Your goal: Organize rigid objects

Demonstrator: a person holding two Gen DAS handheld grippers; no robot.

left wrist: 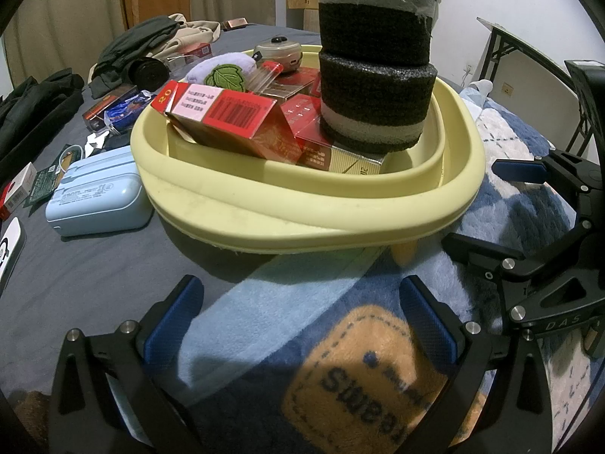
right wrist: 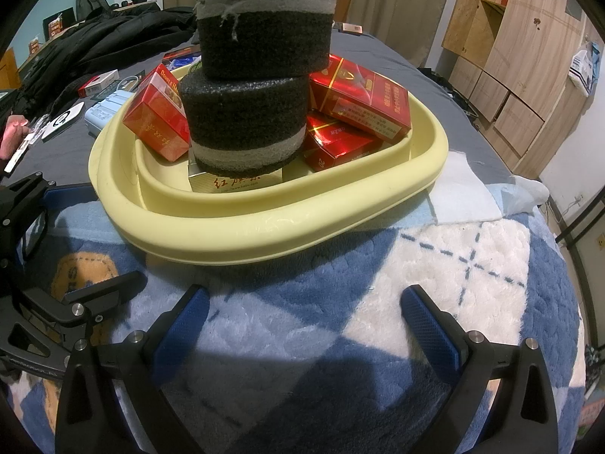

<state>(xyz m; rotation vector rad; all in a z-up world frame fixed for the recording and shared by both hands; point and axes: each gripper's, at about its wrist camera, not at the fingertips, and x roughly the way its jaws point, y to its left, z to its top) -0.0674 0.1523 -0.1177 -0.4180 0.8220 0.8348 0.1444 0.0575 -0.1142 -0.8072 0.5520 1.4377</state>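
Sitting in the yellow basin (right wrist: 264, 227) on the blanket (right wrist: 472, 265), red cartons surround two stacked foam rolls (right wrist: 245, 121). One red carton (right wrist: 159, 113) reads "DOUBLE H…"; another shows "20" (right wrist: 332, 143); the gold box (right wrist: 234, 183) under the rolls carries red Chinese characters. Only the left view shows a barcoded carton (left wrist: 227, 113), a leaf patch (left wrist: 225, 79), a blue case (left wrist: 98, 200) and the blanket's "reams" lettering. Both the left gripper (left wrist: 298, 317) and right gripper (right wrist: 302, 321) have jaws apart, holding nothing, short of the basin.
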